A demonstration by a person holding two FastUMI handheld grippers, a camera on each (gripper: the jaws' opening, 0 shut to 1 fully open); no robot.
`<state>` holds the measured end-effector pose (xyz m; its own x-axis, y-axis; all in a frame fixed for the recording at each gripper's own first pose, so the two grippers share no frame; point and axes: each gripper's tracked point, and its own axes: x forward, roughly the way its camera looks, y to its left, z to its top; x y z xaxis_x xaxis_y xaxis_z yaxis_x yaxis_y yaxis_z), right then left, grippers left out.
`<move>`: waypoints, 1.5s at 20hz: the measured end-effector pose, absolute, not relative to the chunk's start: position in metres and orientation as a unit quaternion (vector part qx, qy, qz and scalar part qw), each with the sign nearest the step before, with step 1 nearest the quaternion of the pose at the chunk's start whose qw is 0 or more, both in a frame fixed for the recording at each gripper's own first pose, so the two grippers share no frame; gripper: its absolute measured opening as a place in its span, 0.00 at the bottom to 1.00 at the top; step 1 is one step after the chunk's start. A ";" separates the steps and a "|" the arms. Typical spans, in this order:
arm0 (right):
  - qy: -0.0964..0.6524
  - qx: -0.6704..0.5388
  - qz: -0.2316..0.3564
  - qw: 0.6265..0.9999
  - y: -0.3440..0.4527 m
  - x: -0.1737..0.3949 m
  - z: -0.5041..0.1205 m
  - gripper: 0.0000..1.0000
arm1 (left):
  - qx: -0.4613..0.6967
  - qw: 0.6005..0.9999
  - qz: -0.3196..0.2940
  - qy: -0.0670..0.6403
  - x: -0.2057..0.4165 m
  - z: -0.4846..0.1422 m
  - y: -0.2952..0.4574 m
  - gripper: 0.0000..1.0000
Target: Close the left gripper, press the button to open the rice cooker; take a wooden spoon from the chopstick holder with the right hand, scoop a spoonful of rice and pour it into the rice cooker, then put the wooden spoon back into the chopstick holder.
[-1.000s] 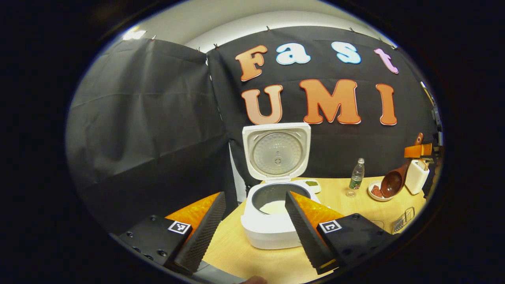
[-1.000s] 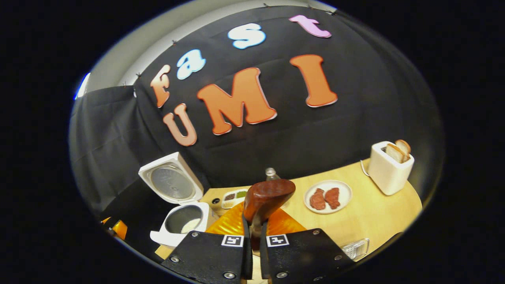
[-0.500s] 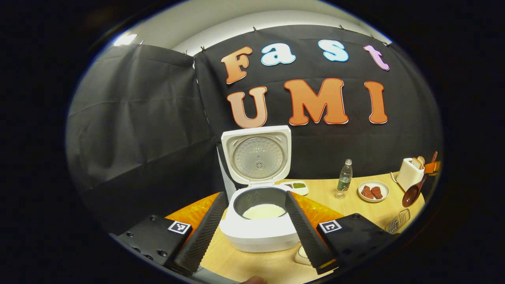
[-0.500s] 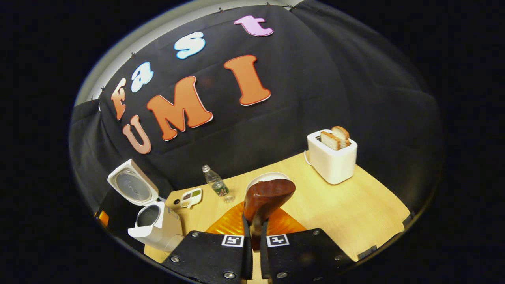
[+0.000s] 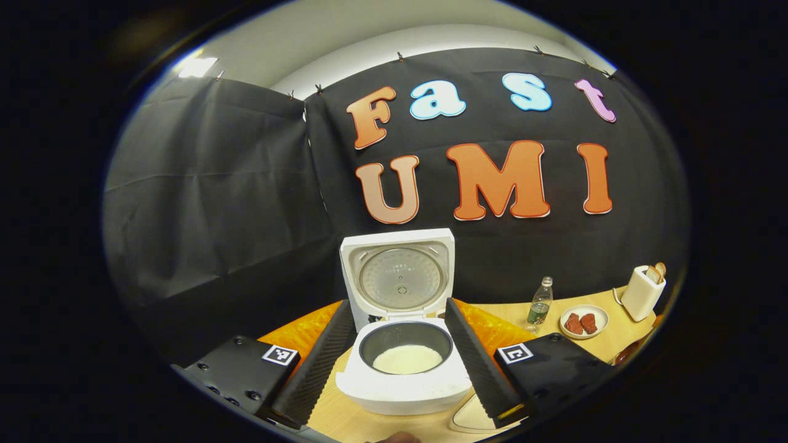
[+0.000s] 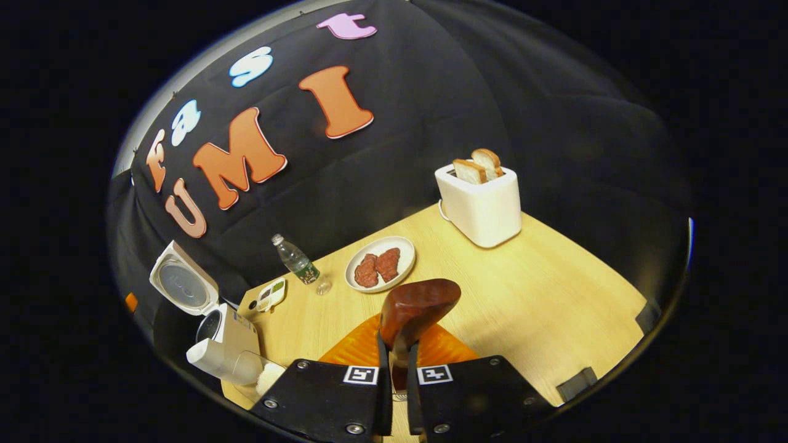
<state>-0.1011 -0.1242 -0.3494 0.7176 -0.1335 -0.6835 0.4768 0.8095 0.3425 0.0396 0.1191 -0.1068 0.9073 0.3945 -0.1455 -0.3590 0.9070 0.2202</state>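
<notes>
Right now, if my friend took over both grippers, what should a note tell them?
Left hand-held gripper: open, holding nothing, fingers either side of the rice cooker.
Right hand-held gripper: shut on the wooden spoon, held above the table.
Done: the cooker lid stands open, and white rice lies in the pot.
Left: put the spoon back in the chopstick holder. I can't tell from here where the holder is, or whether the spoon holds any rice.
</notes>
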 end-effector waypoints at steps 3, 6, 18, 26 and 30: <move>0.350 0.269 -0.172 0.881 -0.117 -0.106 -0.370 0.13 | 0.090 0.972 0.196 0.091 0.060 -0.095 0.131 1.00; 0.345 0.294 -0.180 0.873 -0.118 -0.104 -0.371 0.18 | 0.065 0.975 0.195 0.087 0.087 -0.081 0.152 0.98; 0.308 0.214 -0.268 0.887 -0.173 -0.137 -0.316 0.93 | -0.006 0.983 0.157 0.093 0.251 -0.006 0.191 0.98; 0.254 0.169 -0.299 0.904 -0.188 -0.165 -0.235 0.95 | -0.007 0.936 0.175 0.307 0.332 -0.131 0.219 0.99; 0.260 0.159 -0.300 0.904 -0.190 -0.178 -0.224 0.95 | 0.032 0.908 0.184 0.374 0.329 -0.151 0.216 0.99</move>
<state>-0.1779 -0.1902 -0.2238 0.6852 -0.4600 -0.5647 0.6247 0.7698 0.1310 0.3293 0.2159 -0.1507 0.6519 0.3583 -0.6684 -0.3109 0.9302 0.1954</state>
